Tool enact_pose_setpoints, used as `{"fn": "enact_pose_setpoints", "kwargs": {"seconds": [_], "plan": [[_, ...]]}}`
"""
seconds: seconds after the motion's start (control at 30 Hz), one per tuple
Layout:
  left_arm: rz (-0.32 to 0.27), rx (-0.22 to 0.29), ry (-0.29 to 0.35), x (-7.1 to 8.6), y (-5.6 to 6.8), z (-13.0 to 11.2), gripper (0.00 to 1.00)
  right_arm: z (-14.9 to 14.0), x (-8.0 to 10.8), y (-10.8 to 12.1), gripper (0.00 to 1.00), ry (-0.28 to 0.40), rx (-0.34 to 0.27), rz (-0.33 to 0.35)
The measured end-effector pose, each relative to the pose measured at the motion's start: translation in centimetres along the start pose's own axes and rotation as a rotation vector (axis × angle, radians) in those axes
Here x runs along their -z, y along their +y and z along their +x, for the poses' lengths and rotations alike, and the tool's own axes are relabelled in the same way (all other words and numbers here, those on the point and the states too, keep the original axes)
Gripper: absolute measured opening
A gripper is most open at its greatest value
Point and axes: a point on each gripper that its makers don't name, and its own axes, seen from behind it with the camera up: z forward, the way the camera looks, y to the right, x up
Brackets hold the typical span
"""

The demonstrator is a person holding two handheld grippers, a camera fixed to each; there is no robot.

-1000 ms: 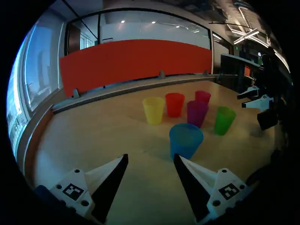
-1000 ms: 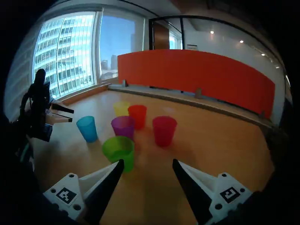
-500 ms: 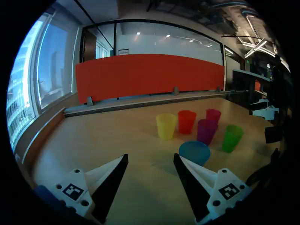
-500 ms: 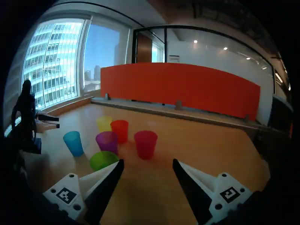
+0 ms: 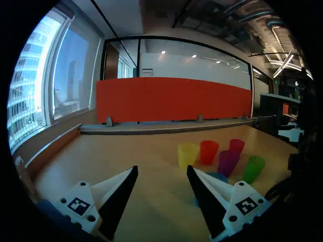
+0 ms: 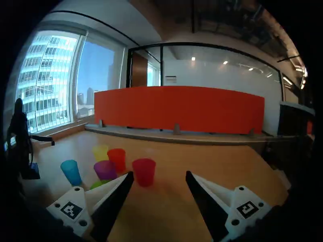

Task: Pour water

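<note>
Left claw (image 5: 161,167): hovering, pointing forward, fingers standing wide apart, gripping nothing.
Right claw (image 6: 159,173): hovering, pointing forward, fingers standing wide apart, gripping nothing.

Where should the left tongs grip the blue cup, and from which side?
Probably the side wall of the blue cup, below the rim, with the left tongs coming level from the near side: it stands upright, narrows downward, and the purple cup is close behind.

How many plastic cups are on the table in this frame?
6, in one cluster, left gripper view: yellow cup leftmost, red cup beside it, pink cup behind purple cup, green cup rightmost, blue cup nearest, partly hidden by the left gripper. None else seems hidden.
</note>
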Motion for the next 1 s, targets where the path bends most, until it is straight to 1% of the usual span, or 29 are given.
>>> {"fn": "enact_pose_setpoints", "kwargs": {"seconds": [0.17, 0.33, 0.43, 0.53, 0.67, 0.77, 0.87, 1.0], "plan": [[0.021, 0.013, 0.045, 0.2, 0.0, 1.0, 0.9, 0.5, 0.2, 0.9, 1.0, 0.042, 0.013, -0.048], [0.049, 0.023, 0.098, 0.7, -0.1, 2.0, 0.9, 1.8, 0.8, 1.6, 1.0, 0.113, 0.025, -0.102], [0.068, 0.023, 0.129, 1.0, -0.1, 2.8, 0.9, 2.6, 1.3, 1.7, 1.0, 0.156, 0.029, -0.121], [0.091, 0.018, 0.165, 1.4, -0.3, 3.7, 0.9, 3.3, 1.7, 1.9, 1.0, 0.183, 0.026, -0.136], [0.13, 0.002, 0.211, 1.8, -0.9, 4.7, 0.9, 3.5, 2.0, 2.1, 1.0, 0.196, 0.007, -0.149], [0.154, -0.015, 0.242, 2.1, -1.2, 5.4, 0.9, 3.2, 2.1, 2.3, 1.0, 0.192, 0.002, -0.151], [0.17, -0.031, 0.254, 2.3, -1.4, 5.5, 0.9, 3.0, 2.2, 2.8, 1.0, 0.19, 0.009, -0.166], [0.184, -0.038, 0.256, 2.4, -1.5, 5.3, 0.89, 3.2, 2.4, 3.3, 1.0, 0.192, 0.008, -0.184]]}}
